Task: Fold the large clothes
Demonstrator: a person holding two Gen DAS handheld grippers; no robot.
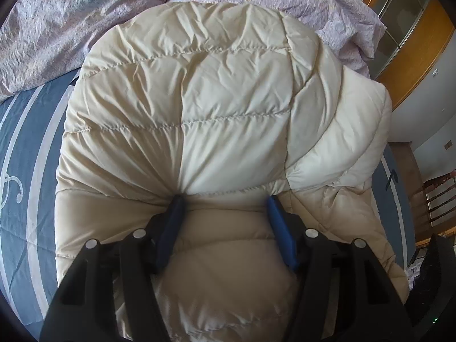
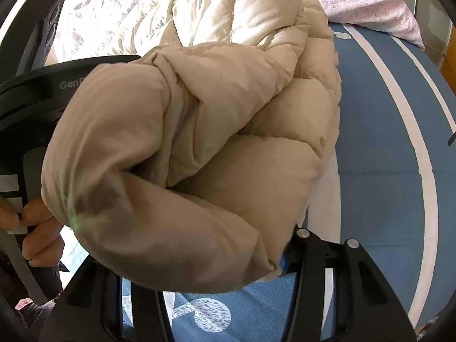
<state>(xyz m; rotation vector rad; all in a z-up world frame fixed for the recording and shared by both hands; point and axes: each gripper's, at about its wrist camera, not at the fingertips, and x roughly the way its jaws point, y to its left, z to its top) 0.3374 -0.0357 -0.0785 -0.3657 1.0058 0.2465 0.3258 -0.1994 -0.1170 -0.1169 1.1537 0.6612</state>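
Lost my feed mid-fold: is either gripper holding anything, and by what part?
Left gripper: jaws apart, pressing on the beige puffer jacket, not pinching. Right gripper: jaws hidden under a bunched jacket end, so its grip cannot be told.

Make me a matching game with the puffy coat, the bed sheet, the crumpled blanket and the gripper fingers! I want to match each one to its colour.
Things:
1. puffy coat
2. bed sheet
3. crumpled blanket
4. left gripper fingers

Colours:
A. dark blue
B. pale purple
C. beige and cream
D. blue with white stripes

Pairs: 1-C, 2-D, 3-B, 4-A
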